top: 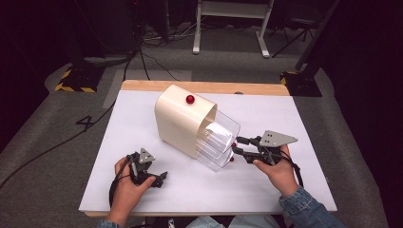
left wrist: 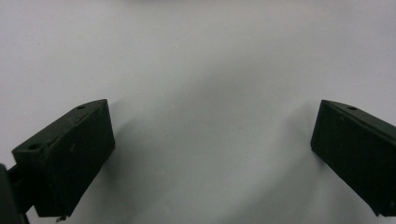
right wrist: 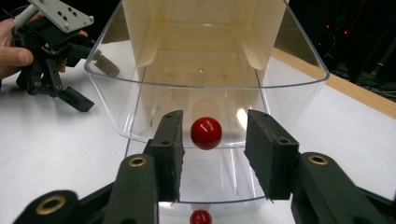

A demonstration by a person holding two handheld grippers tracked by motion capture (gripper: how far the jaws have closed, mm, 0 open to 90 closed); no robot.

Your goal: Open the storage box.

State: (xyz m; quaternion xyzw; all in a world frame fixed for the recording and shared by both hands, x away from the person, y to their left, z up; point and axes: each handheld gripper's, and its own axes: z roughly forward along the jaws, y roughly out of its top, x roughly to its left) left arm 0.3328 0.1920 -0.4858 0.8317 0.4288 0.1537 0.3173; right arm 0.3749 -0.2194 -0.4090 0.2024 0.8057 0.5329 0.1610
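A cream drawer cabinet [top: 180, 118] stands mid-table, with a red knob [top: 190, 99] on its top. Its clear plastic drawers [top: 219, 140] stick out toward the right. My right gripper [top: 236, 145] is open at the drawer fronts. In the right gripper view its jaws [right wrist: 215, 140] stand either side of a drawer's red knob [right wrist: 206, 133] without touching it. A second red knob [right wrist: 201, 217] shows below. My left gripper [top: 161, 179] rests on the white table near the front left. It is open [left wrist: 212, 140], with only bare table between its fingers.
The white table top [top: 142, 114] has a wooden back edge [top: 223, 87]. Cables and stand legs lie on the grey floor [top: 57, 123] behind and to the left. In the right gripper view the left gripper [right wrist: 70, 93] sits beyond the drawer.
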